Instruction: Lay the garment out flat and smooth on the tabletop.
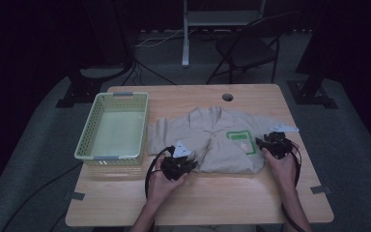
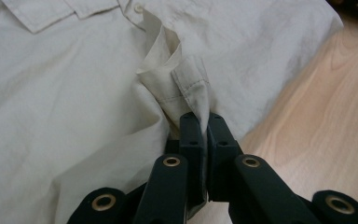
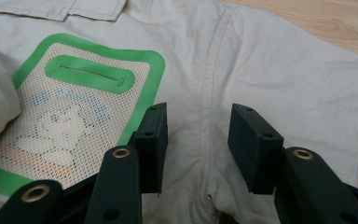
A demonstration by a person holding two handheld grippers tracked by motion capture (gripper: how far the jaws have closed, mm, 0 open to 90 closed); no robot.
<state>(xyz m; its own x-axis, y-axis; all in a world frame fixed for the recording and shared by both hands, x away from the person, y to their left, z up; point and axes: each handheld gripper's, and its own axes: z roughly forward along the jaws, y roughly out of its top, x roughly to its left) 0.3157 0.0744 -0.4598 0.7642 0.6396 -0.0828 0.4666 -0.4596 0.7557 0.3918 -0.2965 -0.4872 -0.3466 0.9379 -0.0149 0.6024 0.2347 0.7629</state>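
Lying spread across the middle of the table, beige shirt, with green basket just beside its sleeve and bare wood along the near edge. Left gripper clamped on a bunched sleeve cuff, seen close in the left gripper view. Right gripper held over the shirt's seam, jaws apart, beside the green mesh pocket.

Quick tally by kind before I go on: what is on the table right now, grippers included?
Shirts: 1, the beige shirt, with a green-edged mesh pocket.
Baskets: 1, the green basket at the table's left.
Grippers: 2, the left gripper shut on a fold of the shirt, the right gripper open over it.
Total: 4.
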